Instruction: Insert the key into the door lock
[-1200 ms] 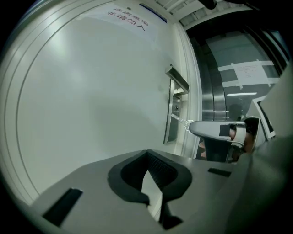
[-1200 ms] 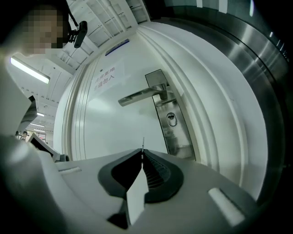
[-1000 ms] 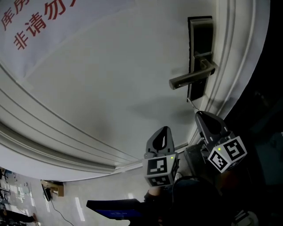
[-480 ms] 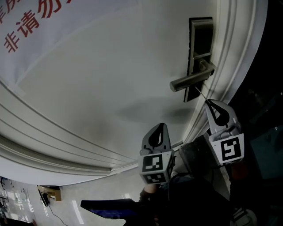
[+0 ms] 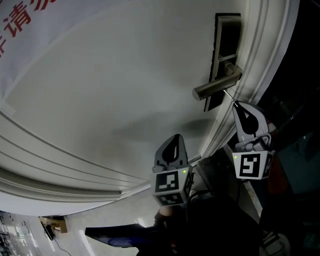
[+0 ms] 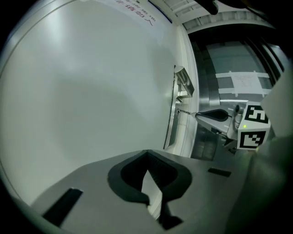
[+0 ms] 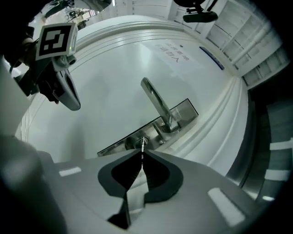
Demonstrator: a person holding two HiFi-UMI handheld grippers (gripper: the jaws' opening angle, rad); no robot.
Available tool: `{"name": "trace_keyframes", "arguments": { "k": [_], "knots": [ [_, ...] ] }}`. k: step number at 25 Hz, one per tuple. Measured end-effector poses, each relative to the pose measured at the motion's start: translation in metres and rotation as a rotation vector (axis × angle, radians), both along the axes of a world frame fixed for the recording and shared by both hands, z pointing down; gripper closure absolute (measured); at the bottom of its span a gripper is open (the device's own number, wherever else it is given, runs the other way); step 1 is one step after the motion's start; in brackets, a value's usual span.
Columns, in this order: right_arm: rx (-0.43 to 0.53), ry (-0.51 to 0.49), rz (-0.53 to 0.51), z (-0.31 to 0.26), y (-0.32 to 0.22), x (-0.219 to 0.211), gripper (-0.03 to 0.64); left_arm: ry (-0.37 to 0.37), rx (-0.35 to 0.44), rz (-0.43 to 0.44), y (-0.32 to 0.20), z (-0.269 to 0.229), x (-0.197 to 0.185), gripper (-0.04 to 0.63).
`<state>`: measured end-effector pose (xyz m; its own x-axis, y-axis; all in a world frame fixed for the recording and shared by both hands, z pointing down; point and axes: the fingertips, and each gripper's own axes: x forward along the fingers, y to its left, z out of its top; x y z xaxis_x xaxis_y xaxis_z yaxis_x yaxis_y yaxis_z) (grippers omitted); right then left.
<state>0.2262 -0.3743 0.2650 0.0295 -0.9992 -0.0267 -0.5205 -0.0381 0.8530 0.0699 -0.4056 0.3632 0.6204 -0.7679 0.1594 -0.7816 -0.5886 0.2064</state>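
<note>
A steel lock plate (image 5: pixel 227 50) with a lever handle (image 5: pixel 215 88) is mounted on the white door (image 5: pixel 125 85). My right gripper (image 5: pixel 236 104) is shut on a thin key (image 7: pixel 143 147), which sticks out from the jaw tips. In the right gripper view the key's tip meets the round keyhole (image 7: pixel 138 142) on the lock plate (image 7: pixel 178 114), below the handle (image 7: pixel 156 101); I cannot tell how deep it goes. My left gripper (image 5: pixel 174 137) hangs lower and to the left, shut on nothing, away from the lock. The left gripper view shows the key (image 6: pixel 185 111) reaching the plate (image 6: pixel 174 114).
Moulded white door frame (image 5: pixel 260 55) runs beside the lock, with a dark opening to the right of it. Red lettering (image 5: pixel 22 15) is on the door at upper left. The door panel's ridged mouldings (image 5: pixel 60 170) curve below. A person's dark sleeve (image 5: pixel 125 237) is at the bottom.
The right gripper has moved up toward the lock, bringing the key's tip from below the plate to just under the handle. The left gripper drifted slightly left, still shut.
</note>
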Motion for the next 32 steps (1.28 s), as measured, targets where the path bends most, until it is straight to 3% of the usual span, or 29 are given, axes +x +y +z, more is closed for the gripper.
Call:
{"name": "trace_keyframes", "arguments": {
  "k": [7,18,32],
  "knots": [
    [-0.004,0.110,0.057,0.002,-0.002,0.007,0.604,0.009,0.004,0.039,-0.005,-0.001,0.011,0.595],
    [-0.013,0.157,0.074,0.005,-0.006,0.008,0.604,0.021,-0.001,0.059,-0.008,-0.001,0.018,0.595],
    [-0.028,0.348,0.115,0.003,-0.012,0.005,0.604,0.026,-0.010,0.084,-0.005,0.002,0.020,0.595]
  ]
}}
